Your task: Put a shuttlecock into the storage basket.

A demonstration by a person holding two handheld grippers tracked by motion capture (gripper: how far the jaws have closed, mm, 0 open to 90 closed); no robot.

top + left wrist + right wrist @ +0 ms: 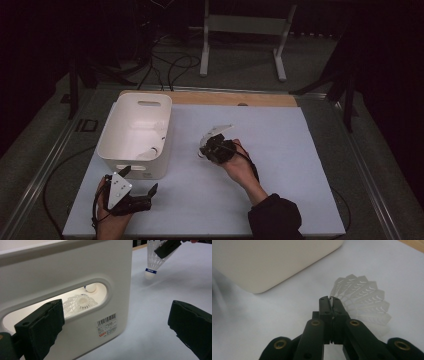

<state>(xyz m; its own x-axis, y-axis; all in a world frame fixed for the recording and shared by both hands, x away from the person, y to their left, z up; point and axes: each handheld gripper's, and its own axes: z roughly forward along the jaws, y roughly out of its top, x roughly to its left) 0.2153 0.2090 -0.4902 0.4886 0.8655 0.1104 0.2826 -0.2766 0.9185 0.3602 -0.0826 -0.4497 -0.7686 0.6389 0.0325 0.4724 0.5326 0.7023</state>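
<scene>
White plastic bin (135,134) sits left on the pale worktop (280,165) in the high view; my right tongs (206,145) hold a shuttlecock (201,152) just right of it, my left tongs (139,181) spread at the bin's near wall. Left gripper view: jaws wide apart, nothing between; shuttlecocks (80,302) inside the bin. Right gripper view: jaws pinched on the shuttlecock's skirt (364,302).
</scene>
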